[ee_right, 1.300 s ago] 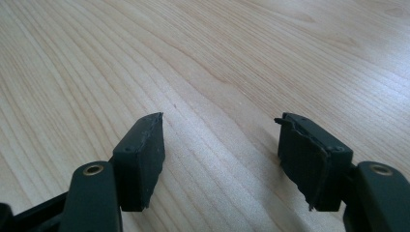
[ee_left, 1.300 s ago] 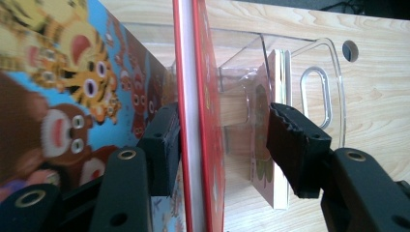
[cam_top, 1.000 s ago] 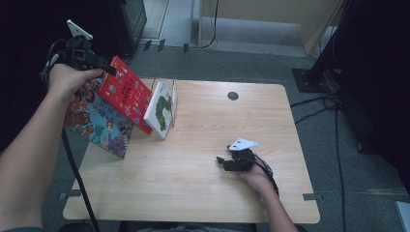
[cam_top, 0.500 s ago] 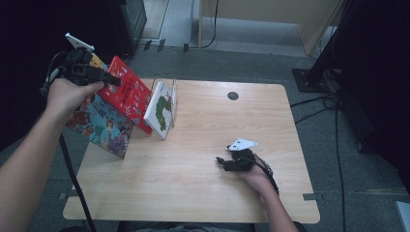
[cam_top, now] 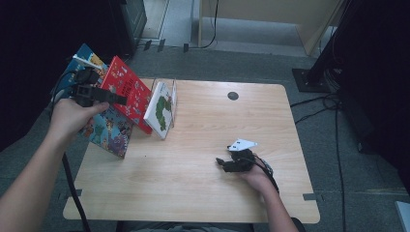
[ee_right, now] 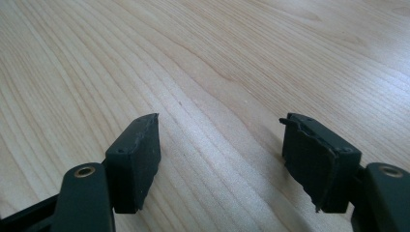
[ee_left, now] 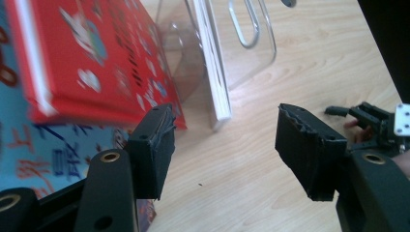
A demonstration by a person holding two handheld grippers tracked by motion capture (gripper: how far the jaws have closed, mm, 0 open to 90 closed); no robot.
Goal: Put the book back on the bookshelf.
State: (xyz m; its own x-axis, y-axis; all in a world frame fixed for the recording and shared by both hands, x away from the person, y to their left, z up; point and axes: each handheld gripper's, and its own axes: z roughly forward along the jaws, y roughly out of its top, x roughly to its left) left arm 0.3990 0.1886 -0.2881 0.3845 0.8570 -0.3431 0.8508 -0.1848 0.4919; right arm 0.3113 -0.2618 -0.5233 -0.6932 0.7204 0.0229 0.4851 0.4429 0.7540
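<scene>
The left gripper (cam_top: 113,98), jaws spread and just been widening with nothing between them, hangs beside the red book (cam_top: 126,92). That book leans on a blue book (cam_top: 104,133); a white book (cam_top: 160,110) in a clear stand (ee_left: 241,53) is just beyond. The right gripper (cam_top: 223,163) rests spread on the bench (cam_top: 203,183), well apart.

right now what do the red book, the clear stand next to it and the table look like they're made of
Red book: likely a glossy printed hardcover, given its stiff board edge and the white page block at its side.
Clear stand: probably acrylic or similar plastic; the wood shows through it and its edges curve smoothly.
Table: light wood or wood-look laminate, matte, with long grain lines; which of the two is hard to tell.
</scene>
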